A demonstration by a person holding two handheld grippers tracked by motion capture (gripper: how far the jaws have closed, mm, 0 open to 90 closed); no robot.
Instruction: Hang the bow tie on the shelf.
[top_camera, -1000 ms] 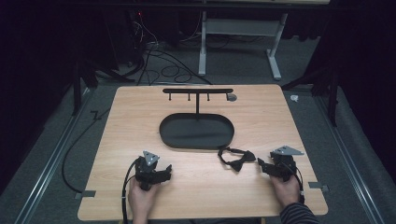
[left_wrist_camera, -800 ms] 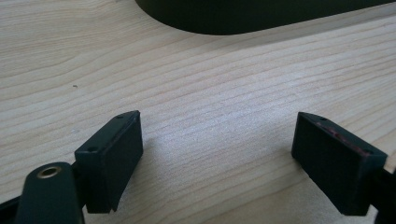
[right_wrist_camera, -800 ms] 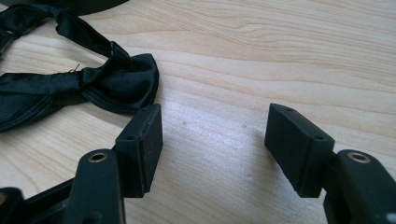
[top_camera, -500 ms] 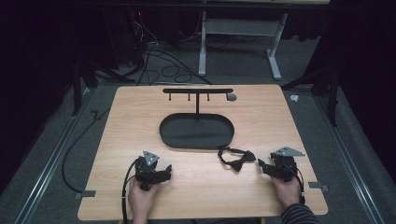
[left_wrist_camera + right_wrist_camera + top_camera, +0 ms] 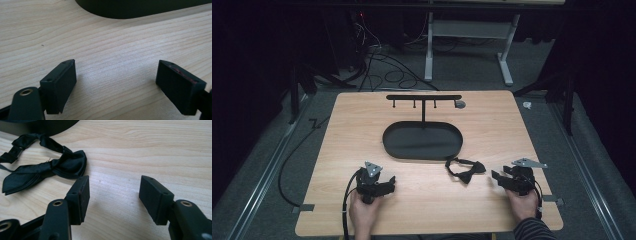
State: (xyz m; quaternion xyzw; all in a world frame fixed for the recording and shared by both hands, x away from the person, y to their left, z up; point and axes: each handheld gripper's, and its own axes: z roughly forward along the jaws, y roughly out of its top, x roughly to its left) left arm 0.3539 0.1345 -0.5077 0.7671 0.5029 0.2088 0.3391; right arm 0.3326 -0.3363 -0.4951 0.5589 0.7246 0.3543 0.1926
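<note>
Left hand-held gripper (image 5: 388, 184) rests low on the counter (image 5: 492, 125), near its front edge, jaws spread wide with bare wood between them. The oval tray (image 5: 422, 141) sits at counter centre, a rack (image 5: 423, 97) standing behind it. The bow tie (image 5: 465, 170) lies flat on the counter just off the tray's front right rim. Right hand-held gripper (image 5: 496, 177) points at the bow tie from the right, near but not touching; its jaws have just been closing slightly, remain spread, nothing between them.

The right hand-held gripper (image 5: 495, 176) has just narrowed its empty jaws slightly.
</note>
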